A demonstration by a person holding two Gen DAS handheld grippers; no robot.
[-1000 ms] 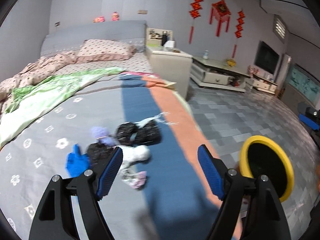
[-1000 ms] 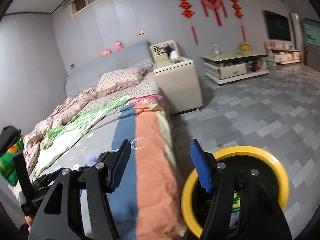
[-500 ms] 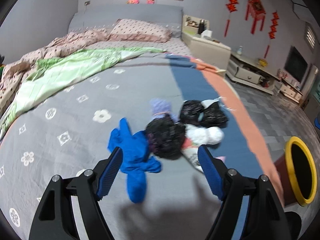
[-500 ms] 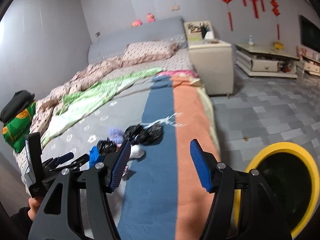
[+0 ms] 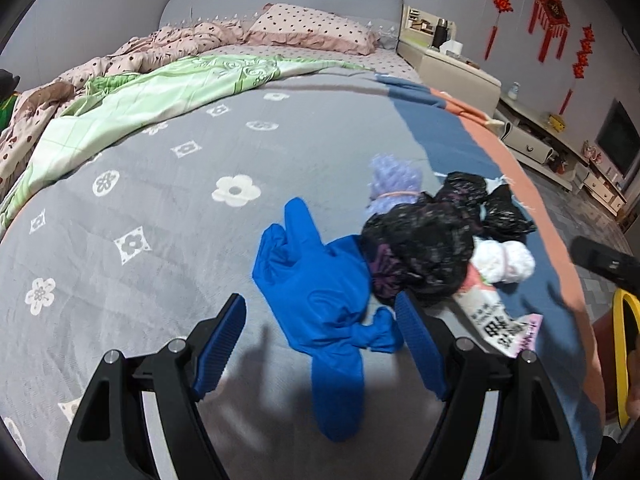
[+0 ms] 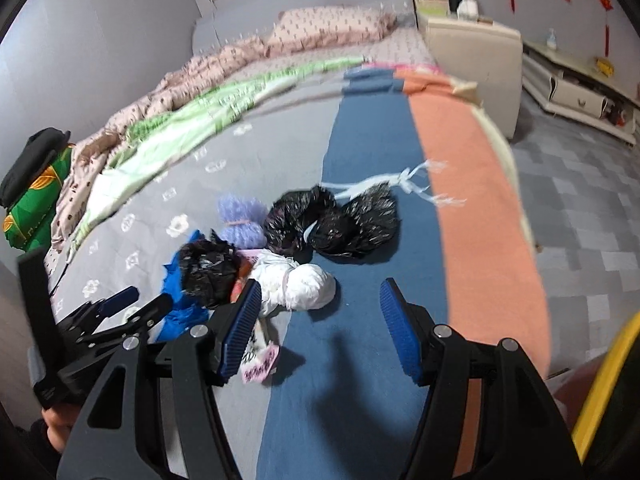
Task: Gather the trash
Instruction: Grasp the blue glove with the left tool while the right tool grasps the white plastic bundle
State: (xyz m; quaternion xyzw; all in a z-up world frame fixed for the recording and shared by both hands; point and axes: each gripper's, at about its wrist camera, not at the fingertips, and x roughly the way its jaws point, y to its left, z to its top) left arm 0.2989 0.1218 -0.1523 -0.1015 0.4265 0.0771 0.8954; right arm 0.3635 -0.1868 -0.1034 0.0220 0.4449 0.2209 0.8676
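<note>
A heap of trash lies on the bed: a blue glove, crumpled black bags, a white wad, a lilac bundle and a printed wrapper. My left gripper hovers open just above the glove, nothing between its blue pads. My right gripper is open too, over the blue stripe right of the white wad. The left gripper also shows in the right wrist view, at the left.
A yellow-rimmed bin stands on the floor beside the bed's right edge. The bed's grey cover carries a green quilt and pillows farther back. A beige nightstand and tiled floor lie to the right.
Both grippers swung from the bin side toward the bed and dropped lower. The trash heap now sits close in front of them, the glove between the left gripper's fingers in view.
</note>
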